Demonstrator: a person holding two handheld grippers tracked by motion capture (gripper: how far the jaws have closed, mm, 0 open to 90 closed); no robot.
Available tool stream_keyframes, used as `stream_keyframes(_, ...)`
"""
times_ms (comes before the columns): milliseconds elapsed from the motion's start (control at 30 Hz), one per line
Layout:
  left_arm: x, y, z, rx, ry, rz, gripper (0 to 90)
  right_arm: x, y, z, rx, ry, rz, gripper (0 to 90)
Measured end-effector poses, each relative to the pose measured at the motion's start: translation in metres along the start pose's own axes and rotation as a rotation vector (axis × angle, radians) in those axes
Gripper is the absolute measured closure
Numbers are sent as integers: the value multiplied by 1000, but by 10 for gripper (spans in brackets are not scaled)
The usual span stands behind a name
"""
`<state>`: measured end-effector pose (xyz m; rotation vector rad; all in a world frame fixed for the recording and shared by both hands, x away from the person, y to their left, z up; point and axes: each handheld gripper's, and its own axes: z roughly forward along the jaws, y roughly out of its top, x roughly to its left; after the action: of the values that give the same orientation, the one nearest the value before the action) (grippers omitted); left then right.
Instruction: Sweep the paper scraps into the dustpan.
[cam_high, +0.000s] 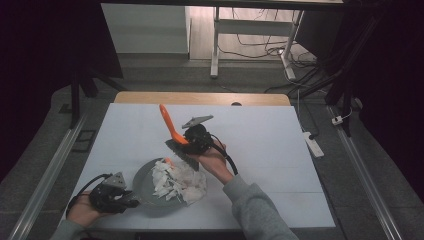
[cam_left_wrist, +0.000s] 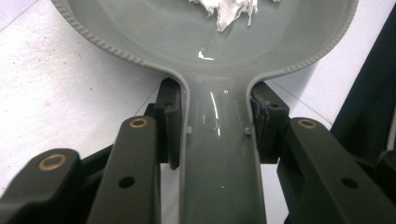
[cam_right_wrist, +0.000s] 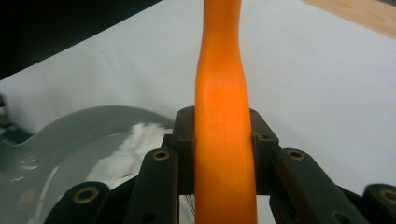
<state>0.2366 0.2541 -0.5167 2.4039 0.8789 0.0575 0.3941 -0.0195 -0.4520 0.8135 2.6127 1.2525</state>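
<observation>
- Room: dark surround on both sides of the high view; a white desk frame (cam_high: 216, 40) is standing in the upper middle, cables (cam_high: 260, 47) trailing on the floor beside it, a power strip (cam_high: 313, 143) lying at right of the table.
- Table (cam_high: 280, 150): white sheet covering it, bare wood strip showing along the far edge, upper centre. The sheet is looking clean around the work.
- Dustpan (cam_high: 147, 187): grey, sitting at lower centre-left of the high view, handle pointing toward the lower left. In the left gripper view its ribbed rim (cam_left_wrist: 116, 51) is curving across the top.
- Scraps (cam_high: 177, 181): white shreds piling in the pan's right half, a small orange bit (cam_high: 168, 161) at the pile's upper edge.
- Brush (cam_high: 172, 131): orange handle slanting up and left at frame centre, dark bristles just above the pile's upper right edge.
- Left gripper (cam_high: 131, 202): jaws pinching the pan's handle (cam_left_wrist: 219, 154) from both sides, steadying it flat.
- Right gripper (cam_high: 186, 142): jaws clamping the orange handle (cam_right_wrist: 224, 154) mid-length.
- Step, as judged: sweeping is finishing; the brush is coming off the pile with scraps gathered.
- Next, as judged: either another stroke for stray bits, or laying the brush aside and lifting the pan level so the light shreds are not spilling.
</observation>
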Motion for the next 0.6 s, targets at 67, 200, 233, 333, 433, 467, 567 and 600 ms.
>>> stream_keyframes(67,0,0,0,0,-1,1,619,-8,0,1,-3,-19,13,702)
stream_keyframes(200,1,0,0,-1,-3,1,618,-17,-1,10,20,-51,29,702)
stream_keyframes(233,0,0,0,-1,-3,1,619,-19,-2,12,25,-62,26,702)
stream_keyframes(333,1,-1,1,-1,-5,1,618,-25,-6,16,54,-97,37,702)
stream_keyframes(433,0,0,1,1,-8,5,619,-31,-9,16,93,-135,63,702)
stream_keyframes(467,0,0,2,0,-8,4,619,-32,-10,16,110,-147,72,702)
stream_keyframes(567,-1,1,2,5,-8,15,619,-32,-16,20,149,-142,78,702)
stream_keyframes(600,-2,2,3,7,-9,17,619,-29,-18,22,159,-135,84,703)
